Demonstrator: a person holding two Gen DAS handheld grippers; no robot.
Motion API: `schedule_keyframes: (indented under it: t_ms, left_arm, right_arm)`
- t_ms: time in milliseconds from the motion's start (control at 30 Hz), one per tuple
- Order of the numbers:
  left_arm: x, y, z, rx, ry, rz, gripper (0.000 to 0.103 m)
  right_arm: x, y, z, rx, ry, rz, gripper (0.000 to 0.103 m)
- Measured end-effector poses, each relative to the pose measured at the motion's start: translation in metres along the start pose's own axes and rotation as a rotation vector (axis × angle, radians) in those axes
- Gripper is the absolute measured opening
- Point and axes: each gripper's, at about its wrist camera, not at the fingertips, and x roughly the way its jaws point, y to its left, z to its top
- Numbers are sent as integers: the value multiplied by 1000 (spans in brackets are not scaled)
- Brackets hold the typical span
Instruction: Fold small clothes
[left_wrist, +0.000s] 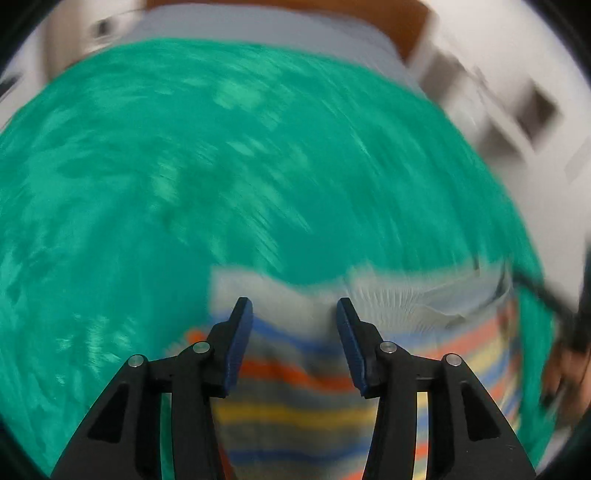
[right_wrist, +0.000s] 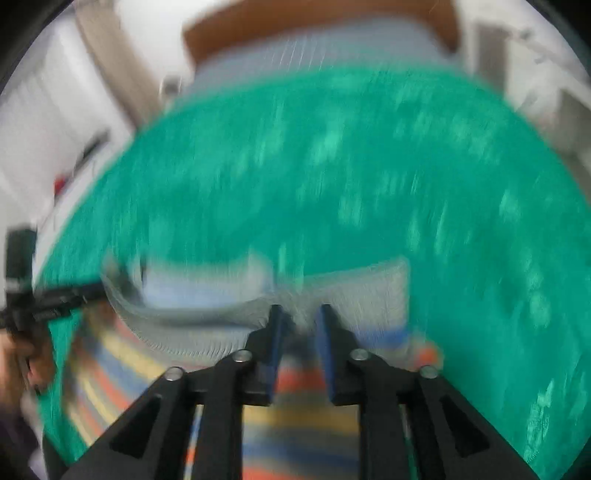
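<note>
A small striped garment in orange, yellow, blue and grey lies on a green cloth. Its grey ribbed band is at the far end. My left gripper is open, its jaws wide apart above the band's left part, with nothing pinched. In the right wrist view the same garment and band lie under my right gripper, which is open by a narrow gap over the band. Both views are heavily blurred.
The green cloth covers most of the surface. Beyond it are a pale blue sheet and a brown board. White furniture stands at the right. A hand holding the other gripper shows at the left edge.
</note>
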Motion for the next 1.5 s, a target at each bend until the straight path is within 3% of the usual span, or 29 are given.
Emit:
schedule_keyframes:
  t_ms: [33,100,167,233,300,367,433,567,700,800,1133,1233,1500]
  left_arm:
    - [-9,13,1,-67,-29,-13,58]
    - [-27,29,-6,-105,-52,-40,60]
    - [-50,33,-29,-54,-58,-33,62]
    - [-69,30,-63,23,-53,-41,70]
    - [-75,23,-100,112,-36,3,78]
    - [-67,17,-133,194,31,129,73]
    - [-72,28,-160,173,64,169,71]
    - [-117,36,-184,100,-2,238,75]
    - [-150,16,-191,149,-84,287,84]
    - [-167,-1,-190,190,-131,320,85]
    - [-189,-30,-189,260,-193,326,86]
    - [-190,-35,-190,265,-193,326,86]
    - [-161,-21,-224,226,-207,309,93]
  right_arm:
    - [-6,1,0,12,-30,8,46]
    - [-22,3,-7,7,-57,37,50]
    - [-37,9,-23,-63,-9,41,50]
    - [-51,18,-49,-142,39,74,50]
    - [-68,20,-87,-192,96,137,50]
    - [-76,14,-134,-203,178,173,50]
    - [-71,3,-173,-213,281,106,49]
    - [-121,-18,-216,-118,234,23,49]
    - [-169,-14,-235,-84,113,-17,62]
    - [-189,-10,-244,-44,43,-21,67]
    - [-207,12,-255,-98,-9,-64,68]
    - [-211,16,-258,-117,-21,-73,75]
    - [-201,-3,-277,-64,-92,-134,80]
